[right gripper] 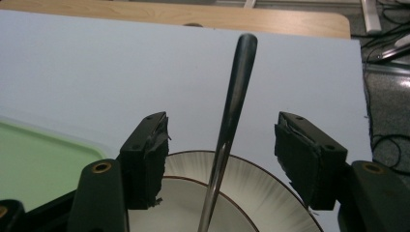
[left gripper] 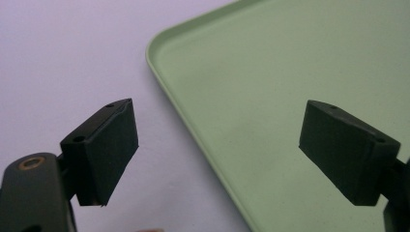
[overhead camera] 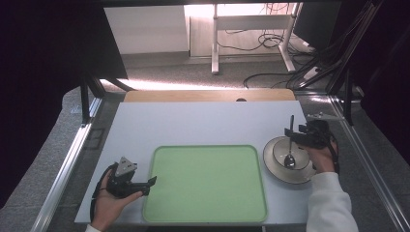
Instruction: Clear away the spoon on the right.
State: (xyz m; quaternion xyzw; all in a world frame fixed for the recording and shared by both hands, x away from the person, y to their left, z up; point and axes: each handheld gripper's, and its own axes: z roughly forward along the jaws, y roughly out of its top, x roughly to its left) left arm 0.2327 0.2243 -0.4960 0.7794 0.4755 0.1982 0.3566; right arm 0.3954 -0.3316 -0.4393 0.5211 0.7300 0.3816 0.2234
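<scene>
Long metal spoon [right gripper: 231, 125]: bowl end cut off by right gripper view's near edge. Green plastic tray [left gripper: 270, 96]: right part cropped in left gripper view.

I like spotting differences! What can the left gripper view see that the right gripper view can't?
Left gripper view: the tray's rounded corner close up, between the open left gripper. Right gripper view: a spoon handle rising from a bowl on a plate, between the open right gripper. Both share the green tray and pale table.
</scene>
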